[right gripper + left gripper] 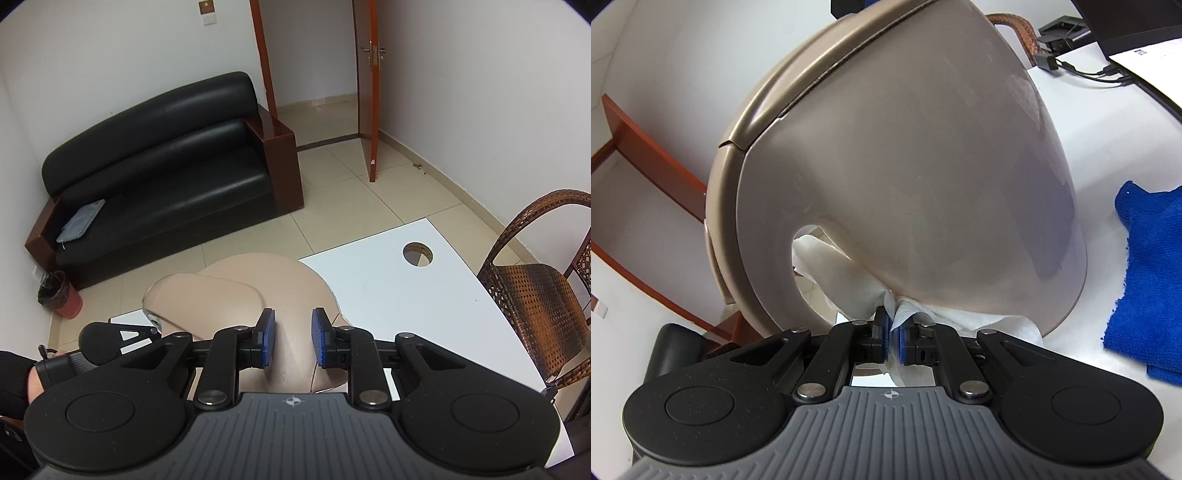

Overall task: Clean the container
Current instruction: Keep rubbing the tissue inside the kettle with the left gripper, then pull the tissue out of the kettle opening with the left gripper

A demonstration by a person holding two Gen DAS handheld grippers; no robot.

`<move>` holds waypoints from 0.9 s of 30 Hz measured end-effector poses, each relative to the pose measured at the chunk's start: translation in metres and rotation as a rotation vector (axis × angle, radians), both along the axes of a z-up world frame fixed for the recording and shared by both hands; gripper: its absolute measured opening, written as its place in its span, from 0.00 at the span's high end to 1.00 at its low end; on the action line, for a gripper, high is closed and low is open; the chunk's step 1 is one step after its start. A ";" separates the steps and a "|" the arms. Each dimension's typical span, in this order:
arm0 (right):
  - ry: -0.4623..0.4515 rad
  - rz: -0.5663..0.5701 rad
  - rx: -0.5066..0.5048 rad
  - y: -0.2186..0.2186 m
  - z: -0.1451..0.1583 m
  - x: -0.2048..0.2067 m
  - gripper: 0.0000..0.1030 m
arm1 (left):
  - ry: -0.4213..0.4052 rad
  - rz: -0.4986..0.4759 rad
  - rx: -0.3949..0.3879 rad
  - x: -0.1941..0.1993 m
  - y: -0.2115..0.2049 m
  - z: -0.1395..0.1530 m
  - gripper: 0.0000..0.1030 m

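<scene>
Mid-wipe on the container (905,166): a big beige plastic bin, smooth and faintly streaked, with rounded walls and a thick rolled lid rim (798,96). Stands at the edge of the white table (1089,129) that faces the sofa (159,166), looming tilted in the left wrist view. Shows an oval handle cut-out low in its wall, with a white paper tissue (827,266) visible through it.

Left claw (894,332) clamped tight on that tissue, soft and crumpled, bunched between the blue pads and pressed against the bin's lower wall just beside the cut-out.

Right claw (291,339) poised over the bin's flat matt top, blue ribbed pads drawn in with a narrow gap left. Cannot tell whether they pinch the bin's edge or merely hover above it.

Likely next: dragging the tissue along the curved wall, which calls for steady pressure and a braced bin, since thin paper may tear or slip from the pads.

Further out, a plush blue cloth (1145,277) lying in folds on the table, apart from the bin. Beyond that, a round hole (418,254) in the table near its far edge, and a woven brown chair (535,295).
</scene>
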State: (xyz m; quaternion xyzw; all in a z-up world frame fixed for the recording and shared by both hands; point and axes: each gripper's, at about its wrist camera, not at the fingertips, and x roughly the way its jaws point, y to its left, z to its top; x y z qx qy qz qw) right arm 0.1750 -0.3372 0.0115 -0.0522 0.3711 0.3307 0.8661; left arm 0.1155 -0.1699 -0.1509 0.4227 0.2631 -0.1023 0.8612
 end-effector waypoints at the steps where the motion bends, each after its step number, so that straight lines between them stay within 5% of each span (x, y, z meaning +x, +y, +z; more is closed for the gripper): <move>1: 0.000 0.000 0.000 0.001 0.000 -0.001 0.77 | -0.010 -0.010 0.020 -0.002 -0.001 -0.003 0.94; 6: 0.001 0.004 -0.001 0.003 0.002 0.000 0.77 | -0.061 -0.092 0.175 -0.014 -0.006 -0.018 0.95; 10: 0.002 0.001 0.003 0.002 0.004 0.003 0.77 | -0.068 -0.130 0.226 -0.019 -0.005 -0.022 0.95; 22: 0.001 0.000 0.005 0.007 0.001 0.003 0.77 | 0.006 -0.067 0.153 -0.036 0.004 -0.030 0.91; 27: 0.000 -0.004 0.008 0.002 -0.003 0.002 0.77 | 0.006 0.000 -0.017 -0.037 0.024 -0.011 0.91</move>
